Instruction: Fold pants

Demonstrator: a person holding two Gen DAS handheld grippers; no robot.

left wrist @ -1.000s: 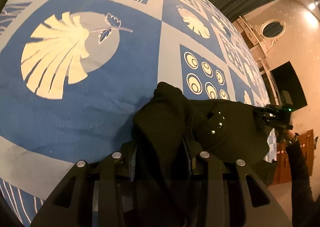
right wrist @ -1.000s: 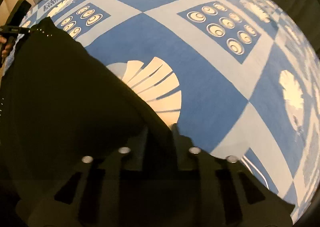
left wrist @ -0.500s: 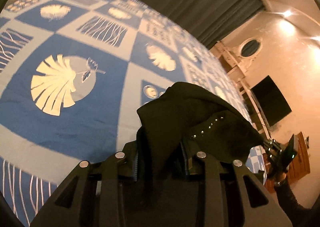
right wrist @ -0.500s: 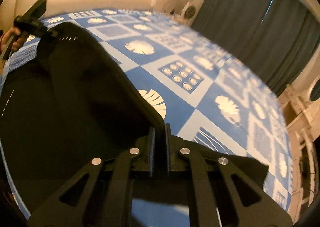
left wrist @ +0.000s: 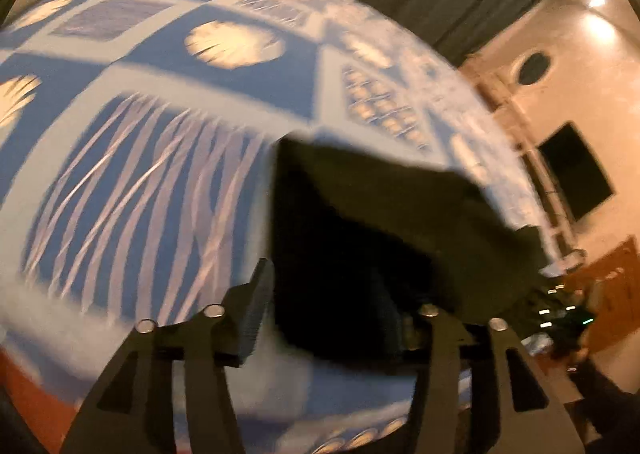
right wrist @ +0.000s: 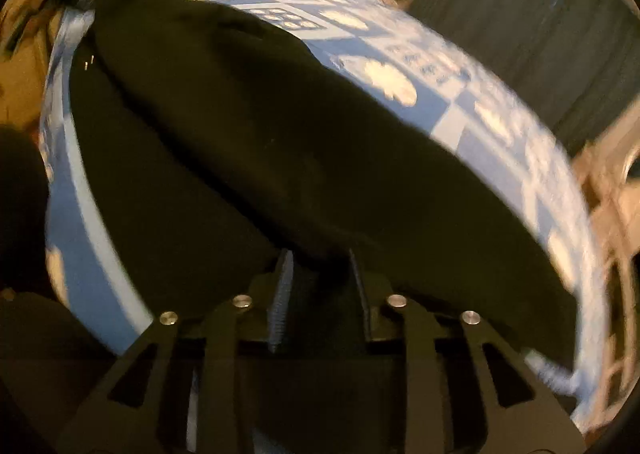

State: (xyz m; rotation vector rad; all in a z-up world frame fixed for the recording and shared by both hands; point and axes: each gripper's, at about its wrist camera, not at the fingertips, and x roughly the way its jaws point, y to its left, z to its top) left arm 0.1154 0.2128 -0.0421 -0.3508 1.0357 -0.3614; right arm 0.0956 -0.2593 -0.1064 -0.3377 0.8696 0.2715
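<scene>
Letting go of the fold, not finished yet

You've got one pair of black pants (right wrist: 280, 158) across the middle of the frame on the blue patterned bed (left wrist: 132, 158), doubled over once as far as I can tell. Both tongs are opening: left tongs (left wrist: 332, 294) and right tongs (right wrist: 320, 274) each with cloth between the jaws, grip slackening. I'd guess another fold is left.

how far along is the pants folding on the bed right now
Done: in the right wrist view the black pants lie doubled over on the blue patterned bedspread. In hand: the left gripper and right gripper are opening, fabric between the jaws but no longer pinched. Left: probably further folds; the bundle looks long and loose.
</scene>
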